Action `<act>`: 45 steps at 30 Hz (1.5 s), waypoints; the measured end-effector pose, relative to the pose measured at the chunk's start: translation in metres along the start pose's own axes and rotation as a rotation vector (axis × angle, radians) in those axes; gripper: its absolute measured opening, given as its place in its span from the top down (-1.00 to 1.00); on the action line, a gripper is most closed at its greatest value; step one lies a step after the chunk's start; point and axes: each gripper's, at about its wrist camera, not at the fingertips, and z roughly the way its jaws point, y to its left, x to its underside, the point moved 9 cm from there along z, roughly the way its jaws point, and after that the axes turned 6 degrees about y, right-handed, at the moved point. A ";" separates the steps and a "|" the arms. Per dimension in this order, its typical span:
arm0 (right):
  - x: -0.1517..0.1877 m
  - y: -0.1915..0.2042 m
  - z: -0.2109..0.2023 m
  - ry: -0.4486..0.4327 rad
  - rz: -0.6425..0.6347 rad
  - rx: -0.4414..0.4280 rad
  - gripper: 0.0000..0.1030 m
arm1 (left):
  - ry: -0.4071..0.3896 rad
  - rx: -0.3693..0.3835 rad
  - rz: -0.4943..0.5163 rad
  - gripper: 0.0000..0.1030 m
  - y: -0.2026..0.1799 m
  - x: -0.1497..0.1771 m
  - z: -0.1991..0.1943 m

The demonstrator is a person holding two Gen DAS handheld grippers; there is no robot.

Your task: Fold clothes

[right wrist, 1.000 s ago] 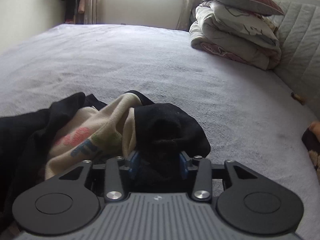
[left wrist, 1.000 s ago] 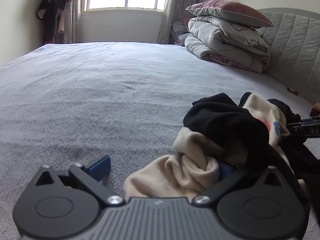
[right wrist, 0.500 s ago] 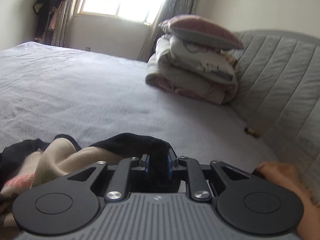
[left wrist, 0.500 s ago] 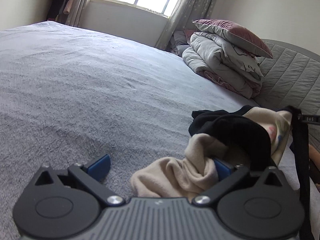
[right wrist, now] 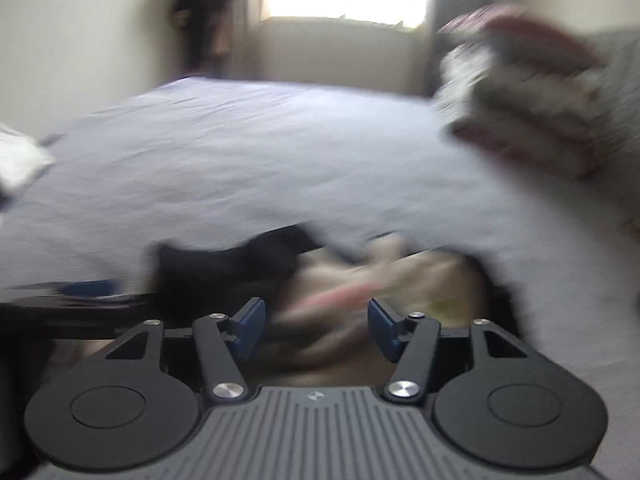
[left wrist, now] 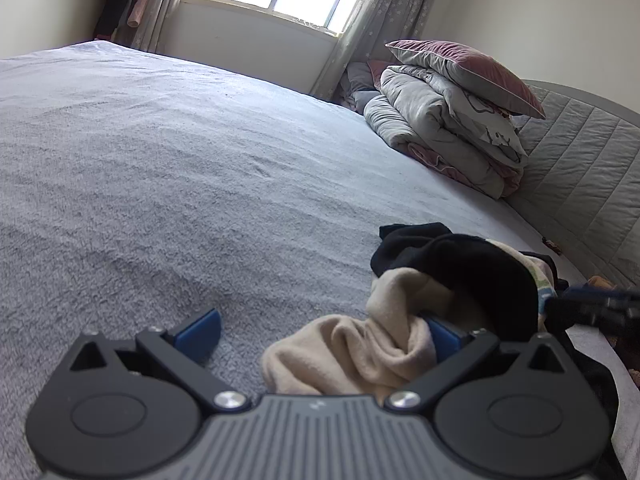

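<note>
Low on the bed [left wrist: 168, 184] in the left wrist view, the crumpled garment [left wrist: 404, 332] — cream with black parts — lies off to the right, a cream fold spilling past the right blue pad into the left gripper [left wrist: 320, 330], whose jaws stand wide apart and grip nothing. In the blurred right wrist view, the same heap sits straight ahead, just beyond the right gripper [right wrist: 316, 326] — jaws parted, nothing between them — so I judge this gripper better lined up.
</note>
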 end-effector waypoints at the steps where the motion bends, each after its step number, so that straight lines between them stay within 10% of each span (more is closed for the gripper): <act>1: 0.003 0.009 0.009 0.031 -0.001 -0.033 -0.10 | 0.000 0.000 0.000 -1.00 0.000 0.000 0.000; 6: -0.014 0.029 0.030 0.049 0.035 -0.113 0.67 | 0.001 -0.011 -0.012 -1.00 0.003 0.000 0.001; 17: -0.066 0.044 0.051 -0.013 0.024 -0.066 0.73 | -0.085 0.195 -0.211 -1.00 0.025 -0.002 -0.012; 45: -0.060 0.024 0.030 -0.073 0.193 -0.179 0.66 | -0.080 0.188 -0.203 -1.00 0.020 -0.001 -0.010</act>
